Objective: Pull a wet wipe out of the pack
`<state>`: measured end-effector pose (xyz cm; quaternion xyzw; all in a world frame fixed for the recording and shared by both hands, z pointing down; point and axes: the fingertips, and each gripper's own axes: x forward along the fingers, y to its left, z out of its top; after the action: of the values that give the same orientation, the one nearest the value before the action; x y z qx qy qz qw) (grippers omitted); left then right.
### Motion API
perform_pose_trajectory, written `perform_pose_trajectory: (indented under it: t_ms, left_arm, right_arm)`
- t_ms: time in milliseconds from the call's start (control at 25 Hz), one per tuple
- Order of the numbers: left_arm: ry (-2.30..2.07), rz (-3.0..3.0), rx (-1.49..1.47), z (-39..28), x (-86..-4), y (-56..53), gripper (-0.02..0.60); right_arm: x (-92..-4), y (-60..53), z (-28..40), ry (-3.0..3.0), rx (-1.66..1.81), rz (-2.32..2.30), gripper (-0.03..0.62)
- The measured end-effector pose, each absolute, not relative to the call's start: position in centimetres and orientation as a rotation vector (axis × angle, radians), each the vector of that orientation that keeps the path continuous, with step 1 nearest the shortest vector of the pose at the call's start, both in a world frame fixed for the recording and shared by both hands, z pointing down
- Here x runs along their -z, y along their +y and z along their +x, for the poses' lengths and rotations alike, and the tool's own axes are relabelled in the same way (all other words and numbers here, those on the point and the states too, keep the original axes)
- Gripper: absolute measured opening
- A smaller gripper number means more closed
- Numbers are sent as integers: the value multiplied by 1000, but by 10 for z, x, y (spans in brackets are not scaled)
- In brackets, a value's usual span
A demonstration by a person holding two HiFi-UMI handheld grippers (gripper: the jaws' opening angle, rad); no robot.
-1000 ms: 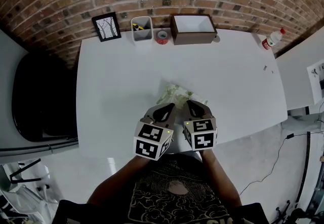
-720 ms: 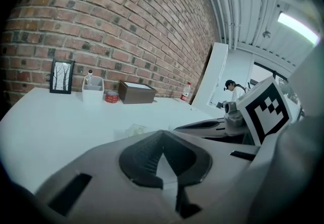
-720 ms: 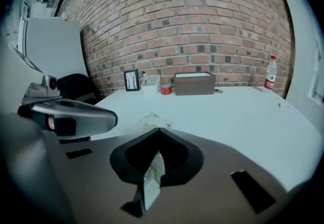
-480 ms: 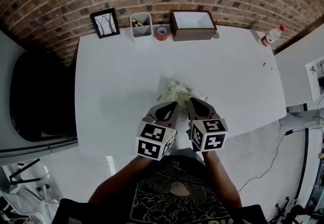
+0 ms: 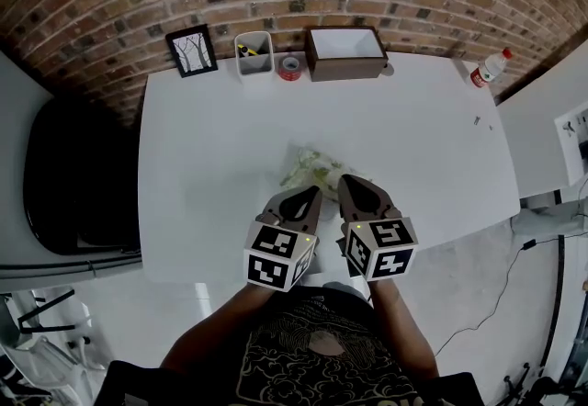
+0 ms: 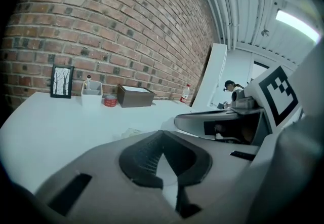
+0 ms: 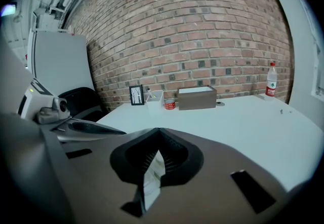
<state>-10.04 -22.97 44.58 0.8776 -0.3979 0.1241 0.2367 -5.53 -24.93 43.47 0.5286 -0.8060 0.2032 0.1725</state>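
- Two hand-held grippers meet at the near edge of a white worktop [image 5: 211, 147], seen from the head view, with a brick wall behind.
- The pack [image 5: 312, 165], pale green and crumpled, lies on the worktop near its front edge, just beyond both gripper tips and touching or nearly touching them.
- The left gripper [image 5: 309, 190] points at the pack's near left side. In its own view its jaws are drawn together at the tip, and a pale sliver in the slot behind cannot be identified.
- The right gripper [image 5: 348, 184], just beside the left, is closed on a thin white sheet [image 7: 152, 177] with faint greenish print, standing on edge between its jaws. Whether it is pack film or a wipe cannot be told.
- Along the far edge stand a framed picture [image 5: 192, 50], a pen cup [image 5: 256, 53], a red tape roll [image 5: 292, 67] and a brown box [image 5: 347, 52].
- A bottle [image 5: 487, 71] stands at the far right corner.
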Motion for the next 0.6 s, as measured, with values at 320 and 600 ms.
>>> perform_pose_trajectory:
  t_ms: [320,600]
  left_arm:
    - [-1177,2393,-316,-88,-435,-220,12]
    - [-1272,2362,-295,-81,-429,-204,12]
  right_arm:
    - [-411,-237,-44,-2368,-524,1467,15]
    - [-396,-222,-36,-2443,-491,1411,15]
